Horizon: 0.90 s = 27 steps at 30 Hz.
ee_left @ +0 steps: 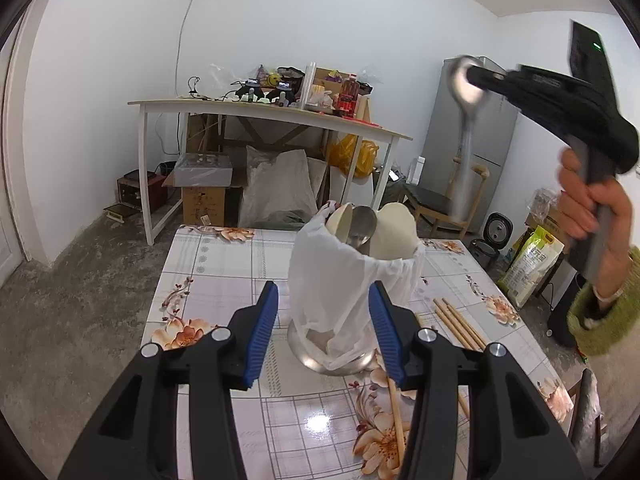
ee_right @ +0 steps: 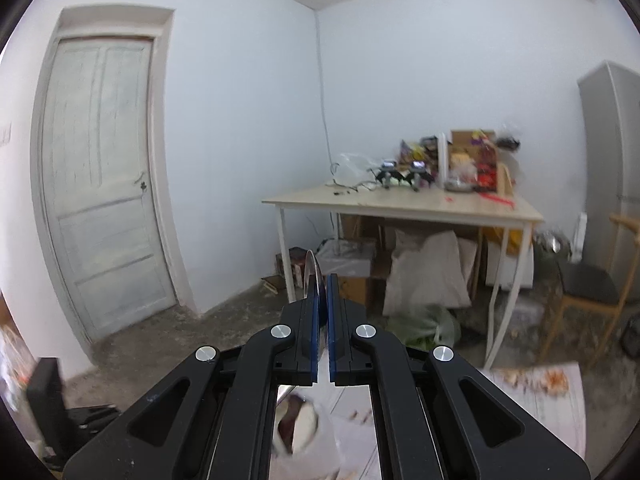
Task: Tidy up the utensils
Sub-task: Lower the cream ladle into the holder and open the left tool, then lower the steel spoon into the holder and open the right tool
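Note:
A utensil holder wrapped in a white plastic bag stands on the floral table. It holds white spoons and a metal spoon. My left gripper is open, its blue pads on either side of the holder's lower part with a gap on the left. Wooden chopsticks lie on the table to the right of the holder. High on the right, my right gripper is shut on a blurred metal spoon by its bowl, handle hanging down. In the right wrist view the right gripper pinches the spoon edge-on.
A hand in a green sleeve holds the right gripper. Behind the table stand a cluttered white desk, boxes and sacks, a grey fridge, a wooden chair and a rice bag. A door is at the left.

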### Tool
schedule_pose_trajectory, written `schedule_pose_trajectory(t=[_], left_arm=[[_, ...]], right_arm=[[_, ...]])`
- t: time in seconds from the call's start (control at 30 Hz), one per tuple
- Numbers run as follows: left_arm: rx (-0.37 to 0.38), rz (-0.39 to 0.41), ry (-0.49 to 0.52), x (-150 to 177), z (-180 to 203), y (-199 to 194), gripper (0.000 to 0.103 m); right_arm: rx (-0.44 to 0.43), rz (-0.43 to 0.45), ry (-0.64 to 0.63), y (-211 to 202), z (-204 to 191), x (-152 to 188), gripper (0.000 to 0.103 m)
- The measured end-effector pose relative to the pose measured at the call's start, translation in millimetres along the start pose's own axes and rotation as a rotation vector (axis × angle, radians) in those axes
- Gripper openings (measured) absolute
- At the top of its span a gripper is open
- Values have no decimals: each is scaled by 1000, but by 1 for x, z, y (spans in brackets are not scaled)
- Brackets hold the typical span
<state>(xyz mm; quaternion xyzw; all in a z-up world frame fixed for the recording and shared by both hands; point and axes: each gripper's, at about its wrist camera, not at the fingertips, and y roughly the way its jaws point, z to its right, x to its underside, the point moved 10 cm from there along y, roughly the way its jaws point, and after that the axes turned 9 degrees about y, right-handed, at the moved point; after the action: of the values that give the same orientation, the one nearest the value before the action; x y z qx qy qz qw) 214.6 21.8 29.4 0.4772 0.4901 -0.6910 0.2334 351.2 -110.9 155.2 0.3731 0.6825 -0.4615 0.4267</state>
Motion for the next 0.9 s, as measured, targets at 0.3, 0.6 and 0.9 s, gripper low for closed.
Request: schedule_pose_trajectory(t=[0.3,0.6,0.9], left_arm=[[-15,-10,-31,11,-21,2,46],[-23,-23,-49,19,-31,5,46],[-19,-26,-54,18,-31,5,46]], right_arm=[[76,-41,-261,62,-22,44,2],[75,-145,-383,86,-29,102,2],[-72,-352,-236,81,-24,125,27]])
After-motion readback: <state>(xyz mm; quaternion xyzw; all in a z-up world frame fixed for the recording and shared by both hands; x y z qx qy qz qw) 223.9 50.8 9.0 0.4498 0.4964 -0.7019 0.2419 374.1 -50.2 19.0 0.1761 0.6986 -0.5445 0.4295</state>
